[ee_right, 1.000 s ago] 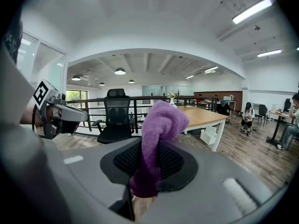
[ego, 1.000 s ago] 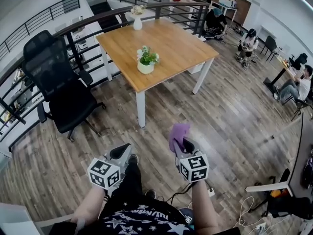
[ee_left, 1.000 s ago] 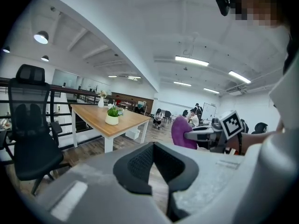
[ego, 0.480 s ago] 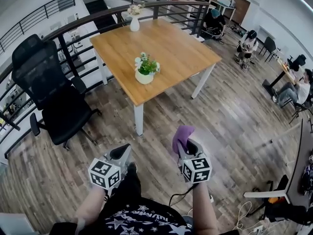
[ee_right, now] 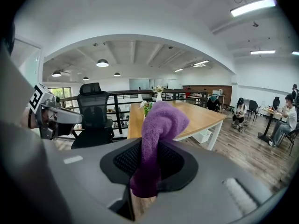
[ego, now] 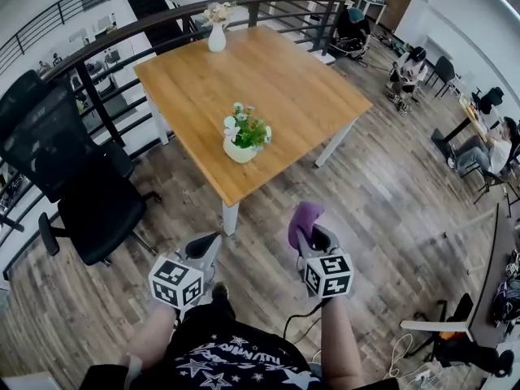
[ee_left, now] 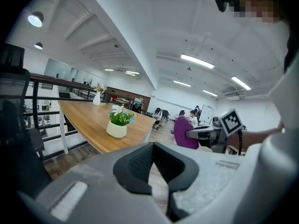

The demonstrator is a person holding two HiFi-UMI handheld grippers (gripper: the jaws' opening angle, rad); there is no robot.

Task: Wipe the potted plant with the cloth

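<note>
Right gripper [ego: 304,236]: clamped on the purple cloth [ego: 304,216], which is seen standing up past the jaws.
Left gripper [ego: 205,249]: jaws together, nothing held.
Potted plant [ego: 244,139]: stood upright near the table [ego: 301,80] corner, ahead of both grippers and well apart, to the left of the right one.
Nearer hand: judged about equal; the cloth would have to be carried forward and leftward.

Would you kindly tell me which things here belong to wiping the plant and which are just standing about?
For the job: potted plant; purple cloth, clamped in the right gripper; wooden table under the plant.
Just about: white vase of flowers at the table's far end; black office chair.
</note>
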